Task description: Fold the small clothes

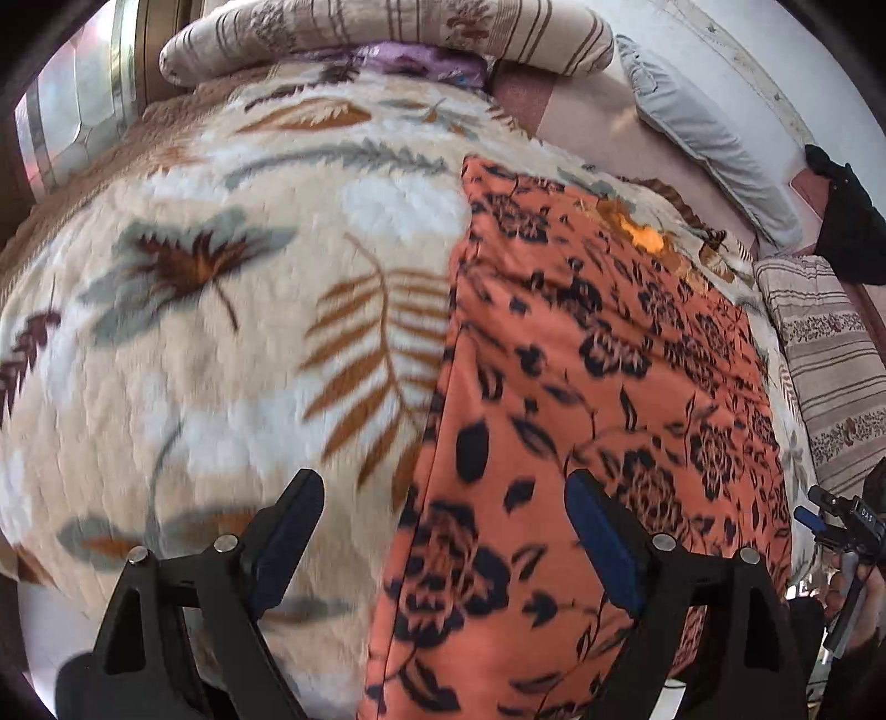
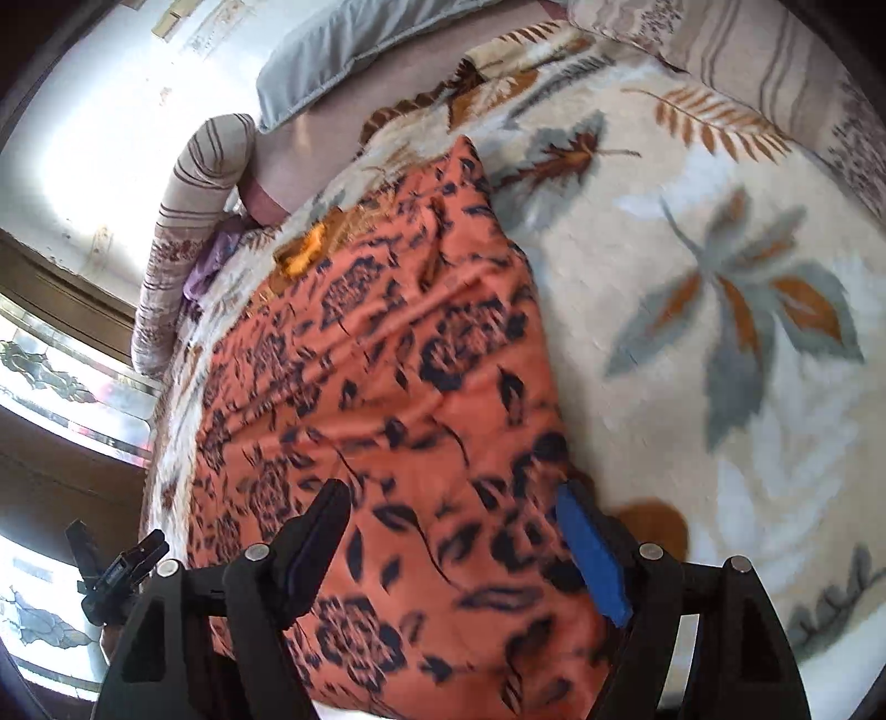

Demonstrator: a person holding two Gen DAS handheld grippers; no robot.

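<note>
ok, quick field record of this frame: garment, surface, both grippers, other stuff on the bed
garment: orange cloth with black flowers, spread flat, long fold edge straight
surface: fleece blanket with leaf print
left gripper: open, nothing held, over the garment's left edge
right gripper: open, nothing held, over the garment's near right part
other: striped pillow, grey pillow, purple cloth beneath the striped pillow
blur: both views smeared

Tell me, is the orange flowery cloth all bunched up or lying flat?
Lying flat. The orange flowery cloth is spread out on the leafy blanket with straight side edges and only small wrinkles. Whether it is already folded double, I cannot tell.
</note>
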